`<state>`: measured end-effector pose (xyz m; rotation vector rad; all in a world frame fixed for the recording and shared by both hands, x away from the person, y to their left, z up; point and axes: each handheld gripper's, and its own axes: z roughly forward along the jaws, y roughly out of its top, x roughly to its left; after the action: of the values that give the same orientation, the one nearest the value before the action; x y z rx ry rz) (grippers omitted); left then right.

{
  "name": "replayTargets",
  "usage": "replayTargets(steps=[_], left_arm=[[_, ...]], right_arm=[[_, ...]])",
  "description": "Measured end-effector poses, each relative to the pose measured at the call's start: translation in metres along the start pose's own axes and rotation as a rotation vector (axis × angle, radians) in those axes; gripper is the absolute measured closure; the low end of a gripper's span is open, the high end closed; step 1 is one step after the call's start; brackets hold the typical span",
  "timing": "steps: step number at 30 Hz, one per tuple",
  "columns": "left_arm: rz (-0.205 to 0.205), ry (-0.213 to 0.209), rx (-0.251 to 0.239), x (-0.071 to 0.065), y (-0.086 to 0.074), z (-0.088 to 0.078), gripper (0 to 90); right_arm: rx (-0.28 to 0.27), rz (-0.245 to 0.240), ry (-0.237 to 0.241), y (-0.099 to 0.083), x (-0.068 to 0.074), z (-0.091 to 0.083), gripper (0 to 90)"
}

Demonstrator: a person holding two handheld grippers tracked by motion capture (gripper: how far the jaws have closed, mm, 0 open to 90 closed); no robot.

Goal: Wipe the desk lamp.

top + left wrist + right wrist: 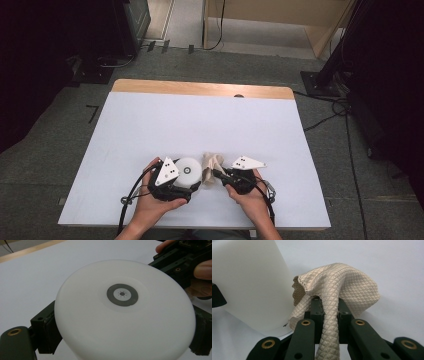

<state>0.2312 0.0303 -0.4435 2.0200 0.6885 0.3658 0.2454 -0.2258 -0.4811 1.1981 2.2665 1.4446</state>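
Near the counter's front edge, the left gripper clamps a white round object by its sides, its flat face tilted up. At its three o'clock, touching it, a beige quilted cloth is pinched between the right gripper's closed jaws.

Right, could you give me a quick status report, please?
Left gripper shut on white bowl. Right gripper shut on beige cloth, beside bowl. Nothing in the way.
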Motion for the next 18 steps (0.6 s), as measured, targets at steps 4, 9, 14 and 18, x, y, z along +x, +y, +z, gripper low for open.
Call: replayTargets(steps=[4, 9, 14, 18], left_arm=[[0.022, -0.033, 0.008, 0.005, 0.001, 0.0, 8.6], [0.083, -0.113, 0.0, 0.021, 0.003, 0.001, 8.7], [0.122, -0.195, -0.021, 0.032, 0.0, 0.003, 8.7], [0.139, -0.234, -0.025, 0.035, 0.0, 0.004, 8.7]], right_arm=[[-0.002, 0.0, 0.0, 0.0, 0.001, -0.001, 80.7], [-0.007, 0.002, 0.02, 0.001, 0.002, -0.001, 80.7], [-0.011, -0.013, 0.044, 0.003, 0.005, -0.001, 80.7], [0.0, -0.03, 0.063, 0.003, 0.008, 0.001, 80.7]])
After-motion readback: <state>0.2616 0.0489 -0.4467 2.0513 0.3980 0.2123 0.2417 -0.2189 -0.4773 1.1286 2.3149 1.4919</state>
